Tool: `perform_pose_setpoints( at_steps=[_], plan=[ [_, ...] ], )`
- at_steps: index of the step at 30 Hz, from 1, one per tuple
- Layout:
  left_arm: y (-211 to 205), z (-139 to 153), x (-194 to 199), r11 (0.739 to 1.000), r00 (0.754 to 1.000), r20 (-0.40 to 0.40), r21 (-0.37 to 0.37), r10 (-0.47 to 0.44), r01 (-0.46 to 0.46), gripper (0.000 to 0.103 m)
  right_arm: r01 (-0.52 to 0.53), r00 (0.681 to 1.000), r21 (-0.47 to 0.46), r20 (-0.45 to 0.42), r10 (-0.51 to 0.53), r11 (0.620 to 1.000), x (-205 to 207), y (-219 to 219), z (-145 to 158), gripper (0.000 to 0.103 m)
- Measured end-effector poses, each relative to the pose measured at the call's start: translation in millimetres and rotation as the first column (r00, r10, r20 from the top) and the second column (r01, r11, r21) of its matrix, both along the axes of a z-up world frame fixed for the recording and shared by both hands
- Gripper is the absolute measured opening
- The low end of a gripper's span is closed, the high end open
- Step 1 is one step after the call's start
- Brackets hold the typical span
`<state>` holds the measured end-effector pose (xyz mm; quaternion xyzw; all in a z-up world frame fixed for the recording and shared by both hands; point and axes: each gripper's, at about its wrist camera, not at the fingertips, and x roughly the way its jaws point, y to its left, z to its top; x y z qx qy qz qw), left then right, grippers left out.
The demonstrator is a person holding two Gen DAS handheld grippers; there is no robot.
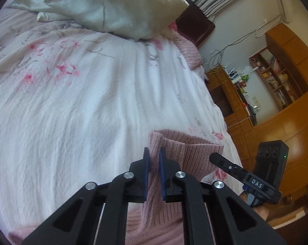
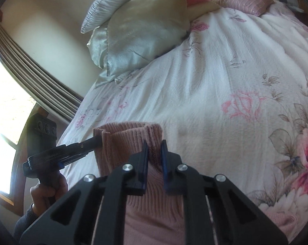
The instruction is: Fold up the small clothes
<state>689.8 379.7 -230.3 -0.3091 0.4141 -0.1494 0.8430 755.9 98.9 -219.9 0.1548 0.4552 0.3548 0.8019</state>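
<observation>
In the left wrist view, the left gripper [image 1: 154, 161] has its blue-padded fingers clamped on one end of the upper edge of a pink ribbed knit garment [image 1: 186, 159], which hangs down below the fingers over a white floral bedspread [image 1: 82, 106]. To the right of those fingers, the right gripper [image 1: 215, 156] reaches the same edge; white letters on its body read "DAS". In the right wrist view its fingers pinch the other end of the edge, probably firmly, though blurred knit hides the contact.
</observation>
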Motion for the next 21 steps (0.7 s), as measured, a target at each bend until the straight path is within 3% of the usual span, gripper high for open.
perform_pose_setpoints(
  at_steps=[6, 9, 10, 12, 13, 15, 18, 21],
  plan=[
    [-25.2, 51.1, -85.3, 0.995, 0.987, 0.125, 0.012, -0.103, 0.103, 0.009, -0.094, 0.991, 0.034, 0.099, 0.090, 0.995, -90.4, -25.3, 47.1, 0.010],
    [-39.1, 41.7, -145.9, 0.985, 0.979, 0.112, 0.024, -0.173, 0.171, 0.010, -0.156, 0.984, 0.029, 0.096, 0.153, 0.987, -142.6, -38.0, 42.9, 0.012],
    [-42.9, 29.9, -162.5, 0.980, 0.977, 0.077, 0.019, -0.197, 0.196, 0.016, -0.177, 0.981, 0.005, 0.077, 0.176, 0.984, -158.0, -40.9, 33.0, 0.018],
    [-47.9, -4.7, -188.9, 0.972, 0.972, -0.029, 0.023, -0.235, 0.236, 0.041, -0.202, 0.979, -0.065, -0.006, 0.202, 0.977, -181.8, -45.8, 1.2, 0.029],
    [-46.7, -19.5, -199.8, 0.975, 0.973, -0.074, 0.018, -0.219, 0.221, 0.056, -0.195, 0.980, -0.084, -0.047, 0.192, 0.977, -189.9, -50.3, -13.0, 0.030],
    [-42.4, -41.8, -215.5, 0.979, 0.969, -0.136, -0.030, -0.205, 0.203, 0.060, -0.170, 0.979, -0.071, -0.127, 0.160, 0.983, -201.5, -63.0, -33.3, 0.030],
    [-38.8, -47.5, -222.4, 0.981, 0.976, -0.132, -0.109, -0.174, 0.160, 0.064, -0.103, 0.972, 0.033, -0.210, 0.107, 0.994, -203.8, -78.5, -39.9, 0.030],
    [-36.6, -48.8, -210.3, 0.988, 0.985, -0.143, -0.136, -0.099, 0.080, 0.080, -0.025, 0.957, 0.091, -0.285, 0.050, 0.996, -189.7, -78.0, -45.8, 0.038]
  ],
)
